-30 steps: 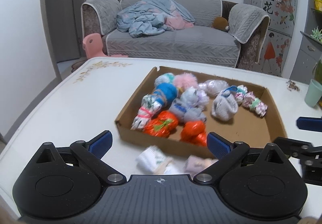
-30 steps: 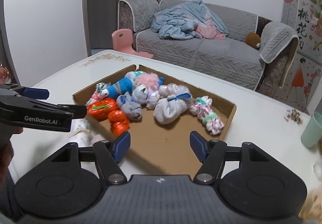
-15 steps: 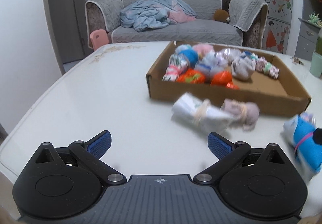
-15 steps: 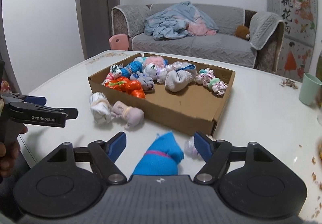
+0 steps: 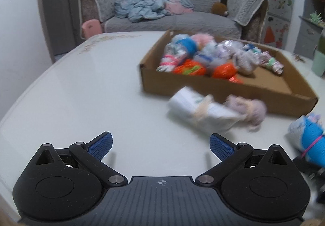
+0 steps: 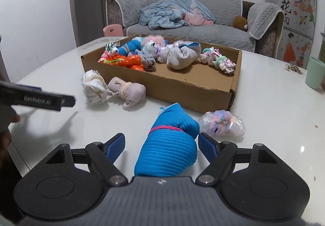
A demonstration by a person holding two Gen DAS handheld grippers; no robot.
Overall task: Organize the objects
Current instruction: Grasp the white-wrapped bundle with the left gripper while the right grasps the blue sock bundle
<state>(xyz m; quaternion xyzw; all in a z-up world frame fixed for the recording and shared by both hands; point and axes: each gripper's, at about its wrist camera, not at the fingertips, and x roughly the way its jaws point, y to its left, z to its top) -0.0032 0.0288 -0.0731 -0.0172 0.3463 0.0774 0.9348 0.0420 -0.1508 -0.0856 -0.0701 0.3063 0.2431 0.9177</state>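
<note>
Right gripper (image 6: 161, 144) fingers are opening around one ribbed-knit blue sock roll (image 6: 169, 147) lying near the glossy white surface's (image 6: 264, 108) front edge; left gripper (image 5: 160, 144) fingers are gaping wide, empty, before the cardboard tray (image 6: 182, 85).

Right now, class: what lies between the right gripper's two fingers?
In the right wrist view, the blue knitted bundle tied with pink string lies on the table between the opening jaws of the right gripper; neither pad presses it.
</note>
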